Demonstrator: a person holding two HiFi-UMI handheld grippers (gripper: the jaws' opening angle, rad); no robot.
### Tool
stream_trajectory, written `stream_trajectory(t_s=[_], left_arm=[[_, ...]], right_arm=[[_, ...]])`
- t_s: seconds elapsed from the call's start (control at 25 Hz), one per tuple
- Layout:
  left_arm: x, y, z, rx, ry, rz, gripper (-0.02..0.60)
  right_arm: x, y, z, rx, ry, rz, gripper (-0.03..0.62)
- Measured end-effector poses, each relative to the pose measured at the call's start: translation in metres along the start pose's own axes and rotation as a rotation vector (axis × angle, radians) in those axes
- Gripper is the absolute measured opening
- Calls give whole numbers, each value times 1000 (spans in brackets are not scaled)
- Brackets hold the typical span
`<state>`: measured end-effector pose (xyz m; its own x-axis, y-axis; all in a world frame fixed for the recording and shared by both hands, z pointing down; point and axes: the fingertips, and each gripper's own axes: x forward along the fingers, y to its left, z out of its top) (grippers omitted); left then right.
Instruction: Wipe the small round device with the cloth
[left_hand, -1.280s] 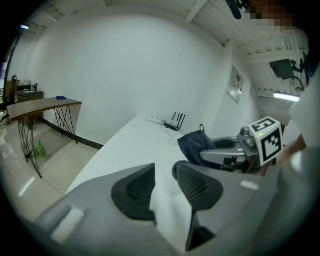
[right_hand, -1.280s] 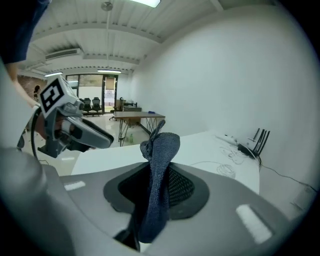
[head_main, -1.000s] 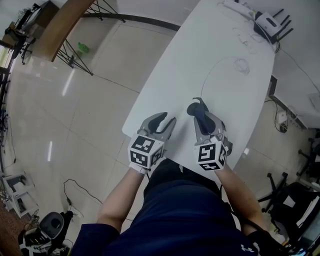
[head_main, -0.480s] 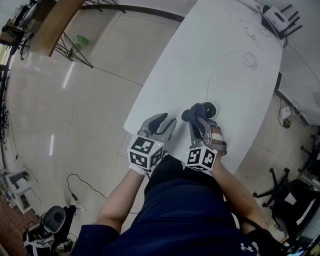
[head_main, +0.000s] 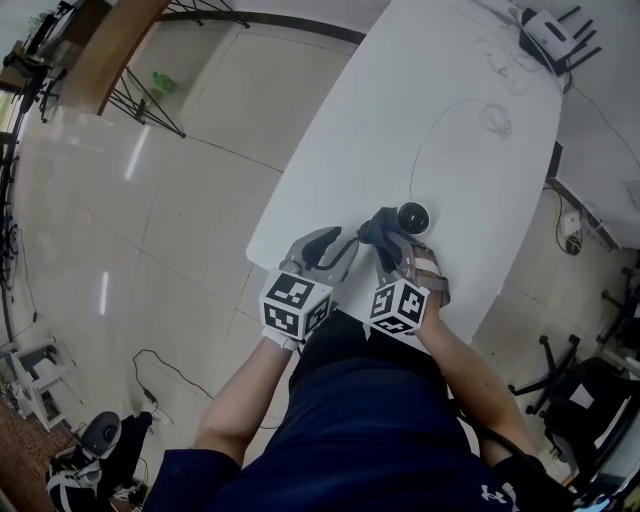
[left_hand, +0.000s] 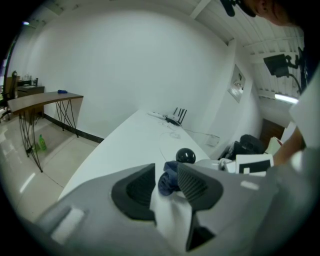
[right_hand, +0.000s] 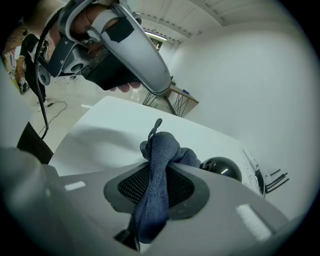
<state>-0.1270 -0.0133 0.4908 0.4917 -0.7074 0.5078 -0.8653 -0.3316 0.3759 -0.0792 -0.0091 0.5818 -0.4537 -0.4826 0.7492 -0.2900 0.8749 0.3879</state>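
Swinging left across the near end of the white table (head_main: 400, 110), the right gripper (head_main: 396, 248) has carried the dark blue cloth (head_main: 377, 228) off the small round device (head_main: 413, 216). The glossy black dome, out of sight under the wad a second ago, now sits bare just to the cloth's right. The right gripper's jaws are clamped on the cloth, pinching a twisted length between the pads, with a bunched wad poking out past the tips. That wad is the working end, which is probably why the cloth is held so short. It lies just beside the device; whether it touches I cannot say. The left gripper (head_main: 334, 246) rests close alongside, jaws parted with nothing between them, seemingly just waiting. From here the wipe looks part done, with a return pass likely
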Motion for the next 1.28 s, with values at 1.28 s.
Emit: stream_trajectory(t_s=[1.28], left_arm=[[-3, -167, 23, 217, -7, -582, 382]], right_arm=[[-156, -99, 32, 1234, -582, 575, 120]])
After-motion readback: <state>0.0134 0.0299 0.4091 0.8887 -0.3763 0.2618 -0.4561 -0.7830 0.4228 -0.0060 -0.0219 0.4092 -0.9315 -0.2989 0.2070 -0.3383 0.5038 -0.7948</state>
